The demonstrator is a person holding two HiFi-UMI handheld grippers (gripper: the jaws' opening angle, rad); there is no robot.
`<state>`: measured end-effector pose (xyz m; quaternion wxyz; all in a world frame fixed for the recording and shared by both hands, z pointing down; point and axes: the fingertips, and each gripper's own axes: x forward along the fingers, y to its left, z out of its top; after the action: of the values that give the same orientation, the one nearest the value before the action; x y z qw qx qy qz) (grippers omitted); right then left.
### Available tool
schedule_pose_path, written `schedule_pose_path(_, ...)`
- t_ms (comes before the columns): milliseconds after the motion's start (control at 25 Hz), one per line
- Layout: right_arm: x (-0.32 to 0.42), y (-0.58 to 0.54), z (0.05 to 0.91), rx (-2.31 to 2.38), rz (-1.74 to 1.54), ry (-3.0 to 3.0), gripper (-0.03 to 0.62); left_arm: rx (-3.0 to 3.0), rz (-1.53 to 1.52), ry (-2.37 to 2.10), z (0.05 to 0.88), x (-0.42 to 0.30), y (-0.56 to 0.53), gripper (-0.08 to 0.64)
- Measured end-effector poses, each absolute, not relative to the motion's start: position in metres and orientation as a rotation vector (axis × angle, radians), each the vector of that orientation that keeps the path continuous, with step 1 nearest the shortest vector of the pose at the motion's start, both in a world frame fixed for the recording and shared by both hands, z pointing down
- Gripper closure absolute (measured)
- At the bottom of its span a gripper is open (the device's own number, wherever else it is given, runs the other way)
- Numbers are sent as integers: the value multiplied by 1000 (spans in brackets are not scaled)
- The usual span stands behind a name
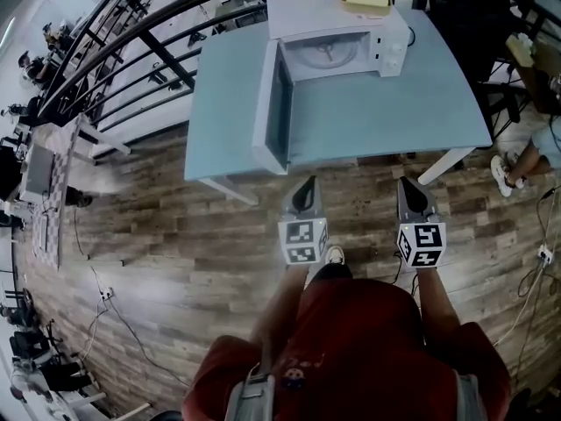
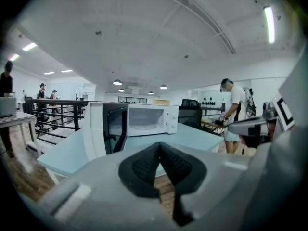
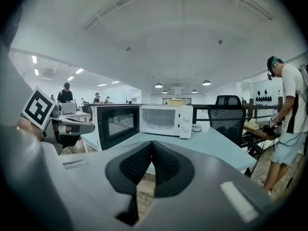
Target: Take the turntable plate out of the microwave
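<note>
Head view, looking steeply down: the left gripper [image 1: 304, 193] and the right gripper [image 1: 414, 196] are held side by side in front of the person's chest. Both are over the wooden floor [image 1: 175, 235], short of the near edge of the table [image 1: 386, 117]. Each gripper's own view shows its dark pads meeting tip to tip with nothing between them, so both are closed and empty.

Beyond them the microwave [image 1: 337, 33] stands toward the far side of the table. Its door [image 1: 270, 112] is swung wide open to the left, reaching back toward the near edge. The turntable plate [image 1: 326, 53] lies flat inside the cavity, untouched.

This looks like the approach step, with nothing gripped yet. The next move calls for reaching over the table to the opening, parting the jaws, and taking the plate by its rim. It would likely need a small lift before being drawn out level.

The open door walls off the left side of the path, so the left gripper has less room there. The cavity's roof and sides will be tight. The tabletop in front of the opening, right of the door, is bare. A chair [image 1: 465, 7] and another person [image 1: 530, 152] are well apart on the right.
</note>
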<state>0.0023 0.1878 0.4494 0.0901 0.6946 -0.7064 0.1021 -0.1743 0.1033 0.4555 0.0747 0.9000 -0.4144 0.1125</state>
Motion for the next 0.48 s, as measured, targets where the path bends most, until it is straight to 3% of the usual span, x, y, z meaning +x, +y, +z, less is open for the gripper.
schedule_pose_path(480, 2, 71, 448, 2041, 302, -2082, 592, 2692, 314, -1165, 464, -150, -2, 561)
